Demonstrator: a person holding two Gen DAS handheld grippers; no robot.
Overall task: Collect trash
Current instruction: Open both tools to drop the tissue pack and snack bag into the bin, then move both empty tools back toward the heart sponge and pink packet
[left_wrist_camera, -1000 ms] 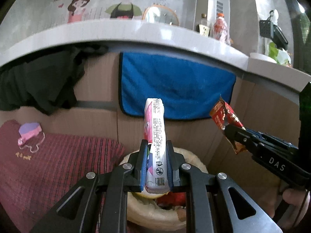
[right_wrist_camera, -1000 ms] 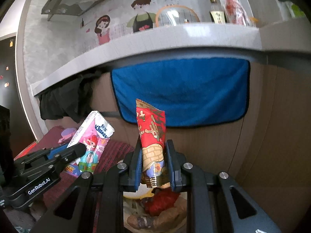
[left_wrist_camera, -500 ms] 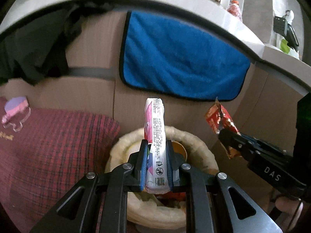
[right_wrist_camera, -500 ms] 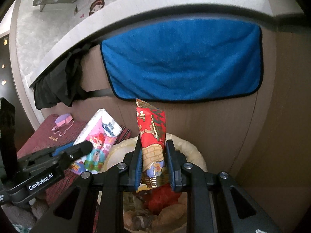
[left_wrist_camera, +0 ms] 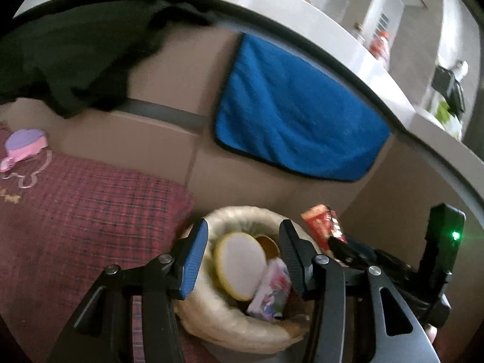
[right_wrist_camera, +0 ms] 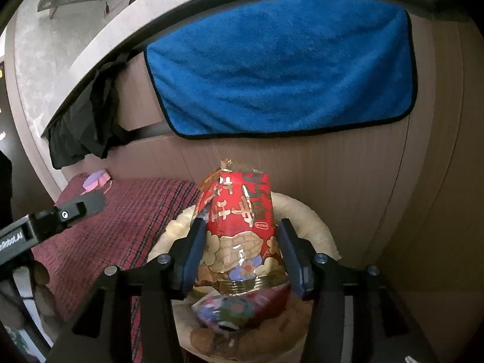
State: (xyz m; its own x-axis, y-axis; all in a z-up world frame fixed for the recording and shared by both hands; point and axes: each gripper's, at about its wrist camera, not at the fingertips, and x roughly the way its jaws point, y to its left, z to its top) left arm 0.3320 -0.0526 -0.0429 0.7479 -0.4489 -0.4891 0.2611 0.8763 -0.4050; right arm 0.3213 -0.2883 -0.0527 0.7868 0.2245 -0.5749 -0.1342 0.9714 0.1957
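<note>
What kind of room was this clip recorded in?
Probably a home kitchen or kitchen-side living area: a pale stone-look counter ledge carrying bottles, a blue microfibre towel draped from it over wood-look cabinet fronts, and a round bag-lined trash bin below.

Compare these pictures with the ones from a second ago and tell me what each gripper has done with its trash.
The left gripper has opened and let go of the pink tissue pack, which now lies in the lined round trash bin. The right gripper has opened too; the red foil snack wrapper sits loose between its spread fingers, above the bin. The blue towel and the plaid cloth are unchanged.
</note>
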